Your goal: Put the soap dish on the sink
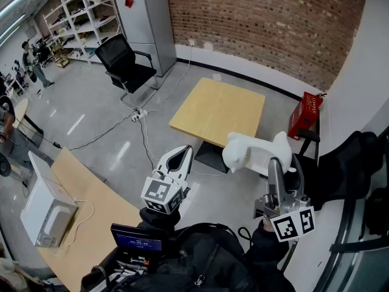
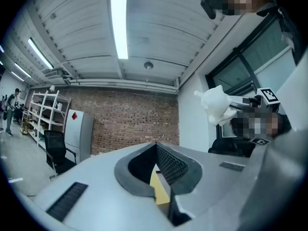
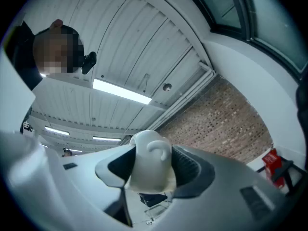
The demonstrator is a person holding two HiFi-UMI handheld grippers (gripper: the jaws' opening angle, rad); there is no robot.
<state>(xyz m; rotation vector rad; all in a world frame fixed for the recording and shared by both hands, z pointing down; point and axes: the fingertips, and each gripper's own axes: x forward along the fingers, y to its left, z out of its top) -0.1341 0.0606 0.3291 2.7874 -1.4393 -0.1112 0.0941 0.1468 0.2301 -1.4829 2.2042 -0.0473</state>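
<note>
While raised near and right of the wooden table (image 1: pixel 219 111), grips white soap dish (image 1: pixel 252 154) in right gripper (image 1: pixel 284 163), jaws wide-set, left gripper (image 1: pixel 186 151) closed, empty.

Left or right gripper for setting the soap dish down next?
Right. The right gripper clamps the white soap dish between its jaws. The left gripper is empty, jaws together. No sink shows in any view, so reach to it can't be compared.

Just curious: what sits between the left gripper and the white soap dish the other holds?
In the head view, the wooden table's dark base, down on the grey floor.
</note>
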